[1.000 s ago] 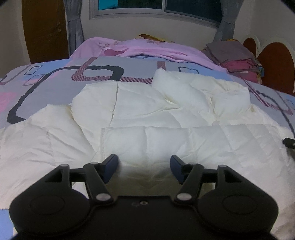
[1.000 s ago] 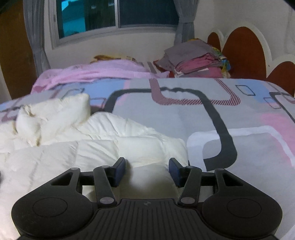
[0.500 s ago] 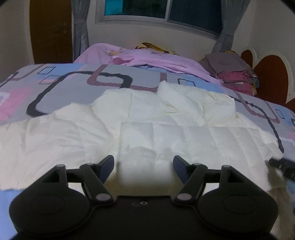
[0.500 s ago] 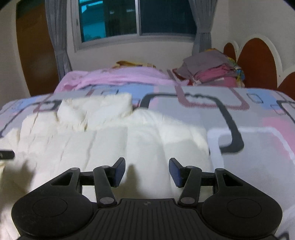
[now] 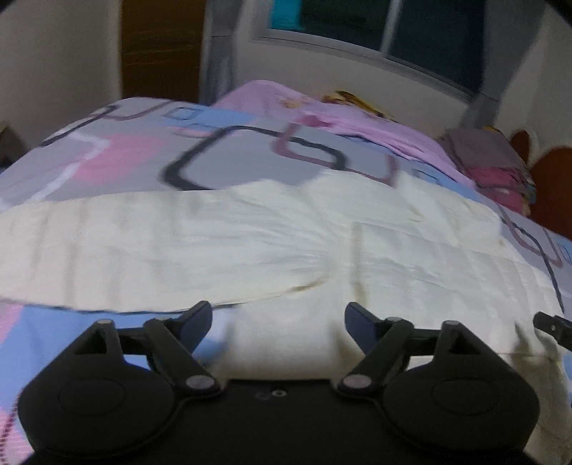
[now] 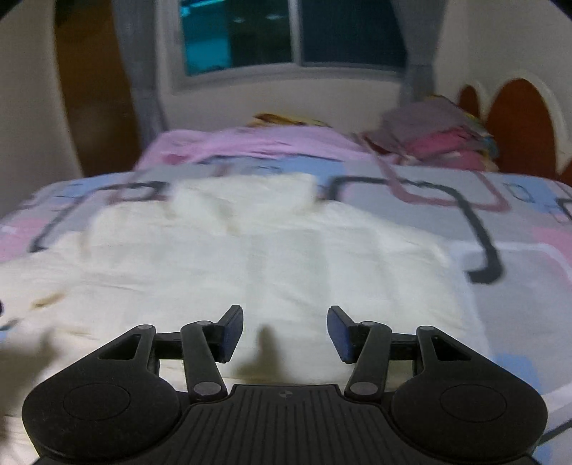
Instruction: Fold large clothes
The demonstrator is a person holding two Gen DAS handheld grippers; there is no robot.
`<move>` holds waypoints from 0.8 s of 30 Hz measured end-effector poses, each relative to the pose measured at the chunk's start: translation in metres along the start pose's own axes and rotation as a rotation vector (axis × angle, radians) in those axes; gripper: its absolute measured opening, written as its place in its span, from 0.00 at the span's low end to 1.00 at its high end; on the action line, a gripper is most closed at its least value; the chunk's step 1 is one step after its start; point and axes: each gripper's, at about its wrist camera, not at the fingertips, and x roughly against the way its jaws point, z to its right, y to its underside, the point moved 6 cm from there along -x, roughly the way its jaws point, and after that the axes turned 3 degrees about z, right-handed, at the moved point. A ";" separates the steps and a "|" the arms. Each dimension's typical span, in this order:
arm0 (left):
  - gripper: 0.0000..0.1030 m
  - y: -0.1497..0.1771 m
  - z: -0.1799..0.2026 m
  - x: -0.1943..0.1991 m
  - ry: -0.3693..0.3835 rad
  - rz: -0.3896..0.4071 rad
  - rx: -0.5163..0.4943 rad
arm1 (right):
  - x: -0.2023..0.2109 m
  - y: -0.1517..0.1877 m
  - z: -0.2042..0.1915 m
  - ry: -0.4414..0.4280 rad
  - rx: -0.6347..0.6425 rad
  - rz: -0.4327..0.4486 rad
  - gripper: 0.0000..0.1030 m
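Left wrist view: your left tool (image 5: 279, 322) hangs low at 6 o'clock, its jaws wide apart and opening, with nothing pinched between them. The cream quilted garment (image 5: 250, 243) lies spread across the bed (image 5: 118, 161), filling the middle of the view from 9 o'clock to 3 o'clock, its near hem just beyond the blue fingertips (image 5: 198, 323). At 4 o'clock a dark tip of your right tool (image 5: 552, 327) pokes in over the garment's edge. A pink blanket (image 5: 321, 118) lies at 12 o'clock, a stack of folded clothes (image 5: 489, 161) at 2 o'clock under the window (image 5: 393, 32).

Right wrist view: your right tool (image 6: 285, 331) sits at 6 o'clock, jaws at a middling gap, empty, above the garment (image 6: 250, 257). The cream cloth runs from 9 o'clock to 3 o'clock, bunched into a lump toward 12 o'clock. The patterned bed cover (image 6: 518, 257) shows bare at 3 o'clock; the folded stack (image 6: 436, 139) rests at 1 o'clock beside the scalloped headboard (image 6: 518, 121). Both views are motion-blurred.
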 end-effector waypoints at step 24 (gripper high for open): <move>0.84 0.016 -0.260 -0.013 -0.239 -0.030 0.517 | -0.072 -0.012 -0.168 -0.067 0.137 -0.036 0.79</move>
